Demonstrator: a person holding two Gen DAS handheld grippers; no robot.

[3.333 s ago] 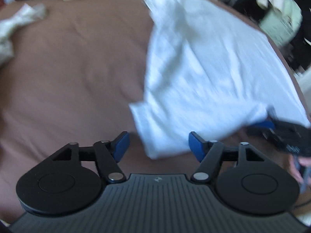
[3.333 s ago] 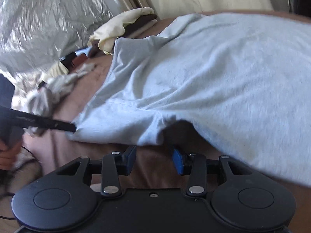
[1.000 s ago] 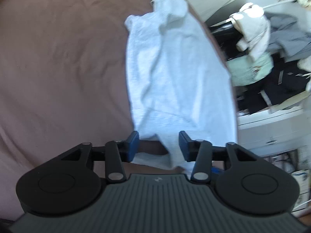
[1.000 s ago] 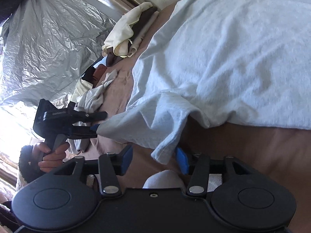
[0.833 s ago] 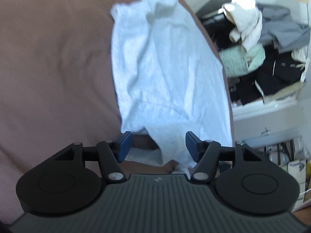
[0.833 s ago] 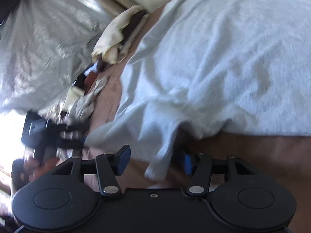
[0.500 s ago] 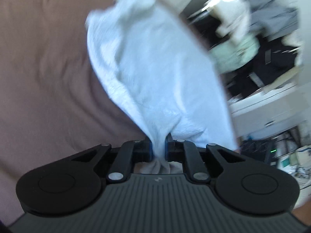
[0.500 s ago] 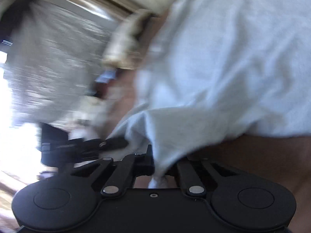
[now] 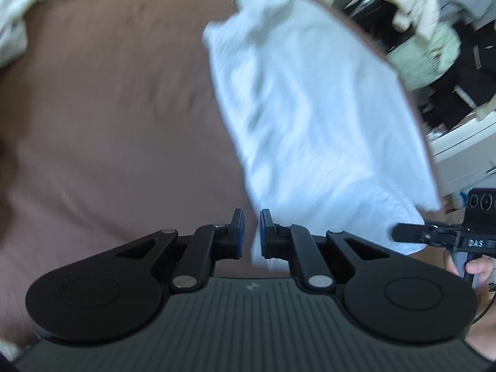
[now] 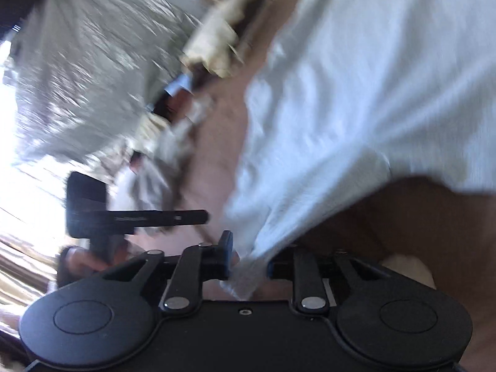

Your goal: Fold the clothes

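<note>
A light blue T-shirt [image 9: 310, 108] lies spread on the brown bed [image 9: 108, 124], and its near edge is pulled up toward me. My left gripper [image 9: 251, 226] is shut on a pinch of that edge, which passes between the blue pads. It also shows in the right wrist view as the left gripper [image 10: 204, 215], held by a hand [image 10: 83, 263]. My right gripper [image 10: 249, 254] has its jaws opening. A bunched fold of the T-shirt [image 10: 372, 93] is still between them, against the right pad with a small gap at the left pad. At the right of the left wrist view is the right gripper [image 9: 400, 235].
A crumpled pale garment [image 9: 18, 15] lies at the bed's far left. Piled clothes [image 9: 434, 31] and white drawers [image 9: 465, 142] stand past the bed's right edge. A silver foil sheet [image 10: 77, 77] and a cream cloth [image 10: 217, 46] are beyond the shirt.
Both grippers shut on the shirt's near edge and rose with it, pulling the cloth taut. The right jaws have since parted again. Both views are blurred by motion.
</note>
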